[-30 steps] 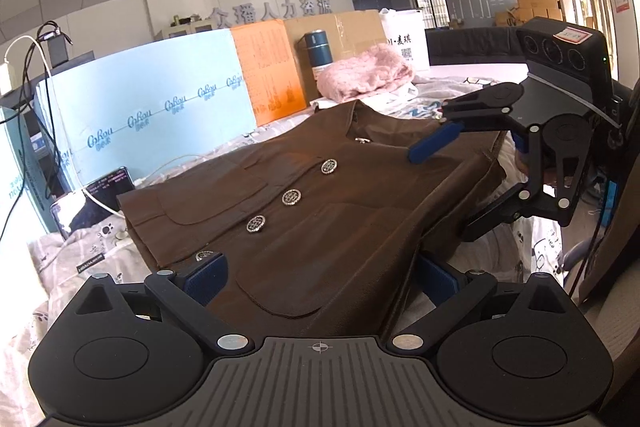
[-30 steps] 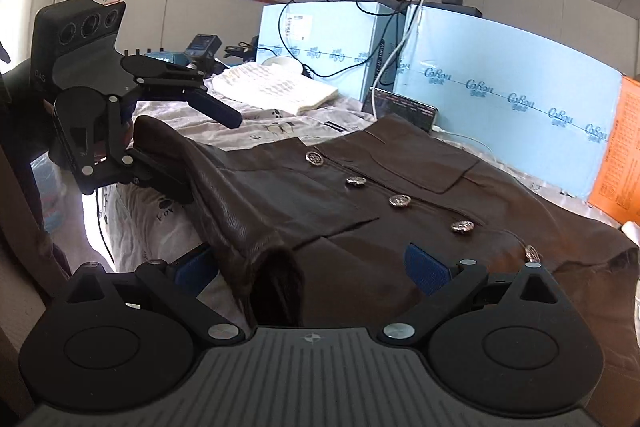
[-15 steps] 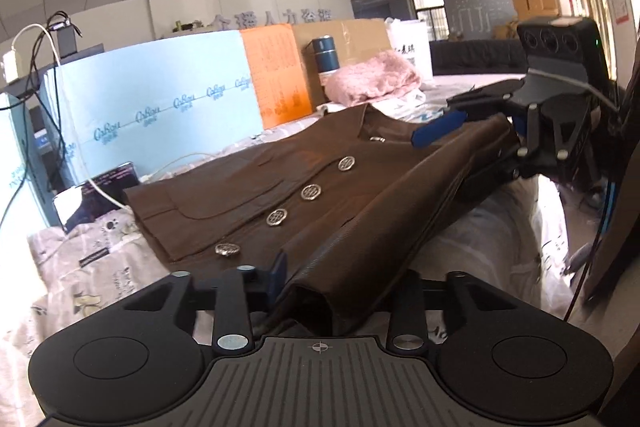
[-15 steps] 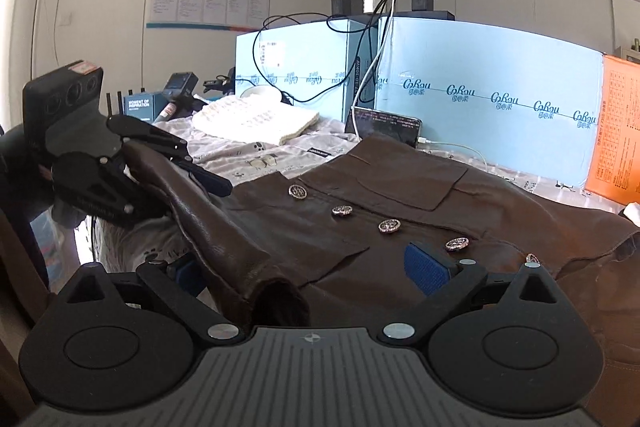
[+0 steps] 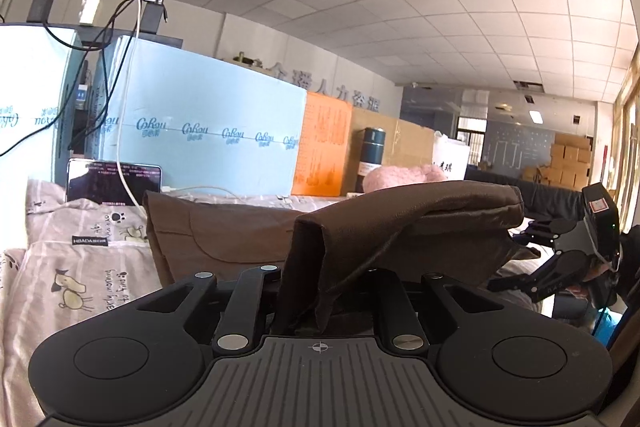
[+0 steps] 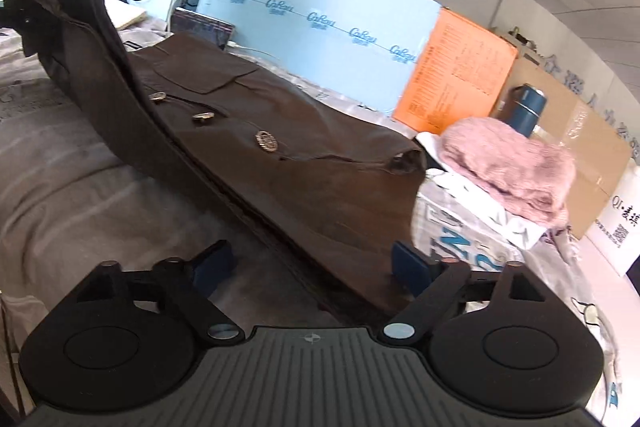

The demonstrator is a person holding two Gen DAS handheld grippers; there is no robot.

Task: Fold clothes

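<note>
The brown leather-look jacket, matte, with embossed metal buttons, lies on a printed bedsheet. The left gripper is clenching on a bunched fold of its hem, jaws closing; the pads are hidden by cloth. The right gripper is closing too, the jacket's edge between its blue pads, untouched. A fuzzy pink garment lies at three o'clock.
</note>
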